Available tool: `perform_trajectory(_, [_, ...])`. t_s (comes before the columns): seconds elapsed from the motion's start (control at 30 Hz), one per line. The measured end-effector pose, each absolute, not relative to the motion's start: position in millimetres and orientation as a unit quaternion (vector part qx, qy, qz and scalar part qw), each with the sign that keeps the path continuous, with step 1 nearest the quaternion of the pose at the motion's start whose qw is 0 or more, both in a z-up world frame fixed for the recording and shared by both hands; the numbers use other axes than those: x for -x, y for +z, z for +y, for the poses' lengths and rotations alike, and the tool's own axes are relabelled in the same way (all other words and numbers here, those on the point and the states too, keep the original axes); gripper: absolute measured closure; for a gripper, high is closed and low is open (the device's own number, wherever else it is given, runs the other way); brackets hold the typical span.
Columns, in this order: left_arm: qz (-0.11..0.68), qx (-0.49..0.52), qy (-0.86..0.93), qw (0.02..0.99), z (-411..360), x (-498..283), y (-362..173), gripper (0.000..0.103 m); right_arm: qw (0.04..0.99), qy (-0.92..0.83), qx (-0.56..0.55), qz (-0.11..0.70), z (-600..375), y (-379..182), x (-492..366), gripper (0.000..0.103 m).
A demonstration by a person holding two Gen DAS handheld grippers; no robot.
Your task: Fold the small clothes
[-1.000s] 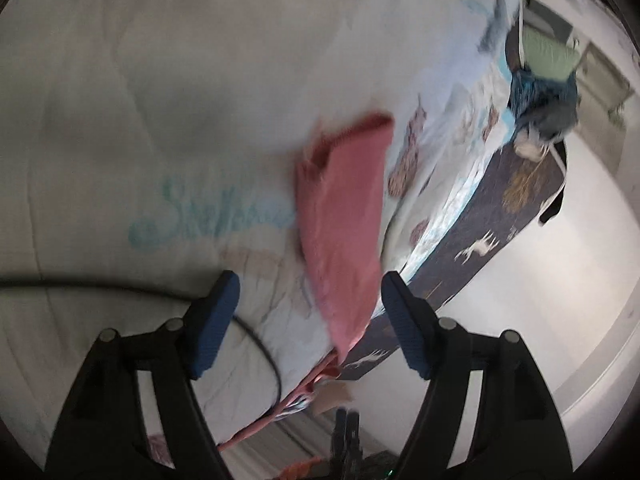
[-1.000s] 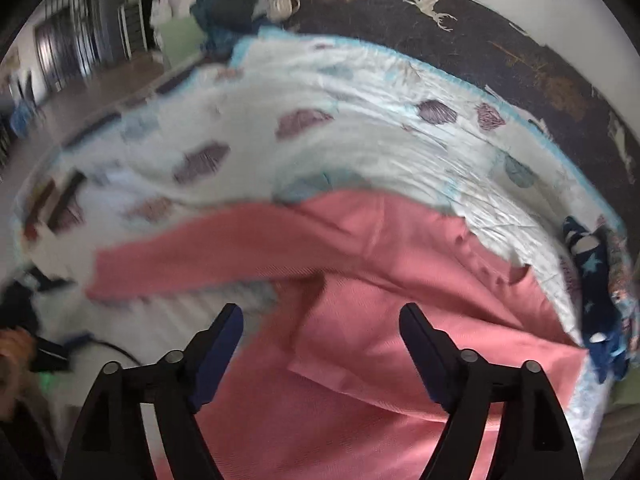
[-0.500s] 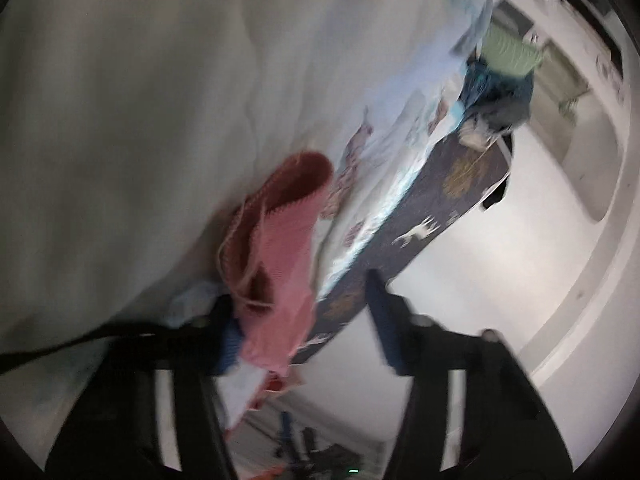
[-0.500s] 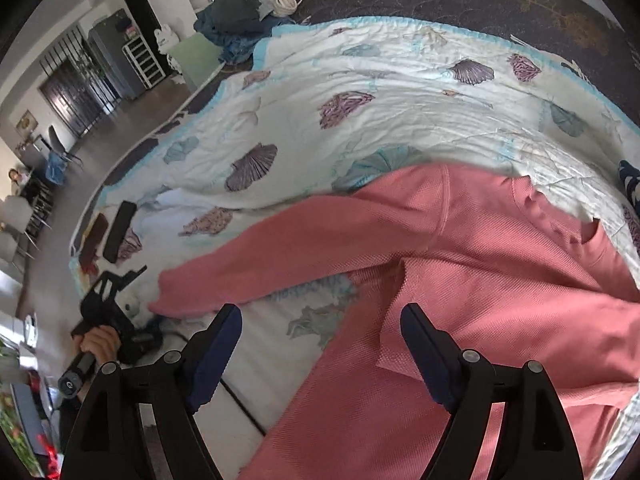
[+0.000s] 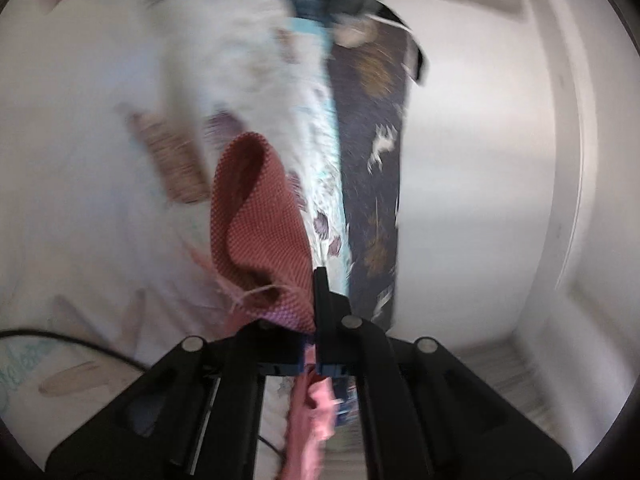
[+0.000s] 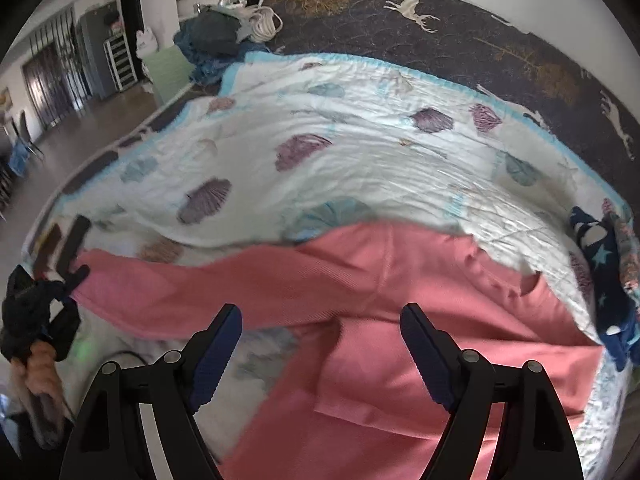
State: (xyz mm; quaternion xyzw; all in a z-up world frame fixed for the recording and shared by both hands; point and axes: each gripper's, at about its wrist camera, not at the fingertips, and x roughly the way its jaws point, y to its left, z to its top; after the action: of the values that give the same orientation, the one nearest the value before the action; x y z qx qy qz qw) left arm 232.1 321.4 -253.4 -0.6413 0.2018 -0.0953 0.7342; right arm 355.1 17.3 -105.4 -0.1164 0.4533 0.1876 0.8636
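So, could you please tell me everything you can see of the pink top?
The pink top is a long-sleeved knit garment with a fine ribbed weave, lying spread on the seashell quilt. One sleeve stretches out sideways; its cuff, frayed at the edge, is pinched in the left gripper. The right gripper hovers open above its body.
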Motion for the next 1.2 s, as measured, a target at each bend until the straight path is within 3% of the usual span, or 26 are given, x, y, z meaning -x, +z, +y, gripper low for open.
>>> perform_trajectory(0.13, [0.230,0.529,-0.097,0.811,287.9,-238.8,-214.7,0.100,0.852,0.223,0.090,0.464,34.0,-86.9,-356.8,0.020])
perform_trajectory(0.33, [0.262,0.474,-0.139,0.829,245.6,-254.8,-207.1,0.100,0.769,0.316,0.012,0.556,68.0,-83.6,-364.6,0.020])
perform_trajectory(0.57, [0.313,0.355,-0.137,0.870,187.7,-260.8,-197.8,0.100,0.722,0.351,0.060,0.593,121.0,-90.5,-365.1,0.020])
perform_trajectory(0.8, [0.312,0.268,-0.134,0.902,146.6,-245.4,-185.6,0.100,0.696,0.298,0.112,0.643,141.1,-109.1,-359.5,0.021])
perform_trajectory(0.83, [0.311,0.264,-0.132,0.904,143.7,-244.0,-184.1,0.100,0.696,0.286,0.113,0.649,140.7,-113.3,-362.2,0.024])
perform_trajectory(0.87, [0.310,0.258,-0.130,0.906,142.8,-243.1,-183.1,0.100,0.694,0.281,0.113,0.653,138.9,-111.9,-362.7,0.039])
perform_trajectory(0.9, [0.309,0.252,-0.128,0.908,139.7,-242.1,-181.5,0.100,0.691,0.275,0.111,0.659,137.7,-115.1,-364.4,0.064])
perform_trajectory(0.97, [0.310,0.245,-0.125,0.910,137.3,-241.5,-180.3,0.100,0.683,0.275,0.100,0.669,134.1,-119.5,-364.4,0.091])
perform_trajectory(1.2, [0.276,0.225,-0.107,0.928,118.7,-246.6,-137.9,0.100,0.726,0.287,0.078,0.620,116.3,-74.6,-359.0,0.096])
